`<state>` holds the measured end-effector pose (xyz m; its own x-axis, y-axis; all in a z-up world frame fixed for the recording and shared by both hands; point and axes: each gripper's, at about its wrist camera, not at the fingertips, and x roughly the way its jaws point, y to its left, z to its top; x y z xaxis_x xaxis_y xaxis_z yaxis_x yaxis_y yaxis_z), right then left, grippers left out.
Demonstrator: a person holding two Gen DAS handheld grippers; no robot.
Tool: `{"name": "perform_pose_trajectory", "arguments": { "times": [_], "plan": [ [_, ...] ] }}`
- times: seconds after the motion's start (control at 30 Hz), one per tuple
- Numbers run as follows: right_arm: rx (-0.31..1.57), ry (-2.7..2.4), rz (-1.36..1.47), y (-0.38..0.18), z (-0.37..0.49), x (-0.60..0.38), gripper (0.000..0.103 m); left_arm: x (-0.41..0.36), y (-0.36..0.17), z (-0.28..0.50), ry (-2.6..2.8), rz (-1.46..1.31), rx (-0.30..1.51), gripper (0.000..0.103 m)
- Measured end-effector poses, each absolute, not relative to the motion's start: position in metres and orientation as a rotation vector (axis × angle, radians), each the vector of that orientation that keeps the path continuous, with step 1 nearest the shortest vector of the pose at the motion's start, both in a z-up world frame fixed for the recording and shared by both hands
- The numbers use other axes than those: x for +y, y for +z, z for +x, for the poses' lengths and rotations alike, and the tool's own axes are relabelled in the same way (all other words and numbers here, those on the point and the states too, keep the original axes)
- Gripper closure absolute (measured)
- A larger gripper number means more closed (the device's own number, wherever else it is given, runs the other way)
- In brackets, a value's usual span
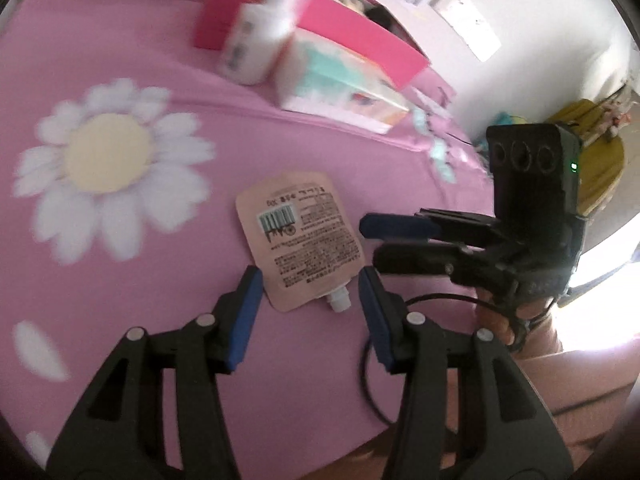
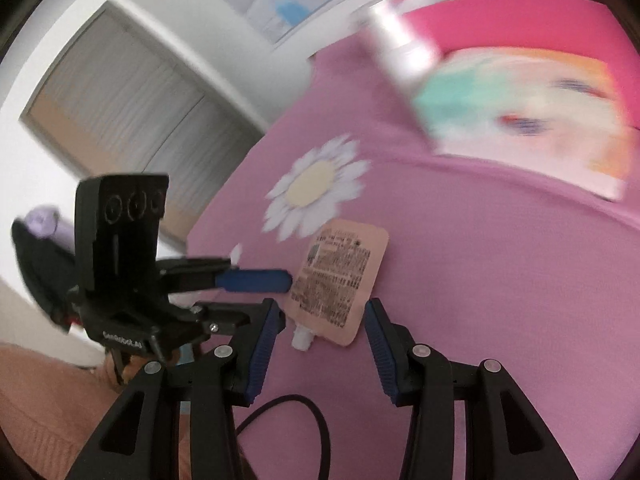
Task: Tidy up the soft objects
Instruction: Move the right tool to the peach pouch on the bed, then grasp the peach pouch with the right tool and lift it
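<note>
Both tools, left tool [image 1: 310, 304] and right tool [image 2: 324, 336], hang open just short of the pouch [image 1: 298, 238] on the bed [image 1: 120, 260]. Only the right view shows a door [image 2: 120, 104] beyond the pouch.

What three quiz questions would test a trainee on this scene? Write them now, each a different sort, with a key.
1. True or false: the left tool is clamped on the pouch.
2. The pouch's white spout points: A) toward the tools, B) toward the boxes behind, C) straight up.
3. Fill in: the pouch lies flat on a pink sheet printed with a white ___.

Key: 1 false, the left tool and right tool both stand open and hold nothing; 2 A; 3 daisy.
</note>
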<state>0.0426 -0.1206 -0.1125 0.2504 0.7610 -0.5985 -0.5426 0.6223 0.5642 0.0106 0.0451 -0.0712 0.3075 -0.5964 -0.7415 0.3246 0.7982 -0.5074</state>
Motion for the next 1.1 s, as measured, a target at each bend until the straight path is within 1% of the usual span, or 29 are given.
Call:
{"name": "perform_pose_trajectory", "arguments": {
  "times": [0.17,0.3,0.47,0.5,0.53,0.6,0.73,0.9,0.93,1.03,1.1],
  "plan": [
    [0.942,0.767,0.299,-0.111,0.034,-0.154,0.057,0.01,-0.069,0.003,-0.729,-0.163,1.114,0.052],
    [0.942,0.74,0.305,-0.105,0.03,-0.169,0.057,0.023,-0.058,0.009,-0.687,-0.14,1.075,0.052],
    [0.981,0.792,0.323,-0.11,0.02,-0.158,0.057,0.032,-0.046,0.036,-0.596,-0.087,1.014,0.052],
    [0.991,0.804,0.324,-0.112,0.019,-0.153,0.057,0.029,-0.046,0.04,-0.592,-0.064,1.007,0.054],
    [0.999,0.811,0.321,-0.115,0.017,-0.149,0.058,0.024,-0.046,0.044,-0.593,-0.035,1.002,0.055],
    [1.0,0.81,0.324,-0.118,0.018,-0.145,0.061,0.019,-0.05,0.052,-0.61,-0.023,1.02,0.063],
    [0.981,0.787,0.382,-0.121,0.026,-0.149,0.064,0.014,-0.06,0.057,-0.628,-0.007,1.061,0.069],
    [0.961,0.746,0.397,-0.12,0.037,-0.155,0.068,0.016,-0.062,0.05,-0.656,-0.018,1.083,0.07],
    [0.954,0.734,0.391,-0.119,0.04,-0.156,0.07,0.015,-0.063,0.049,-0.661,-0.021,1.088,0.07],
    [0.948,0.707,0.386,-0.117,0.047,-0.16,0.072,0.005,-0.066,0.049,-0.65,-0.008,1.088,0.07],
    [0.946,0.698,0.371,-0.117,0.051,-0.159,0.076,0.004,-0.066,0.052,-0.636,-0.012,1.084,0.07]
  ]
}}
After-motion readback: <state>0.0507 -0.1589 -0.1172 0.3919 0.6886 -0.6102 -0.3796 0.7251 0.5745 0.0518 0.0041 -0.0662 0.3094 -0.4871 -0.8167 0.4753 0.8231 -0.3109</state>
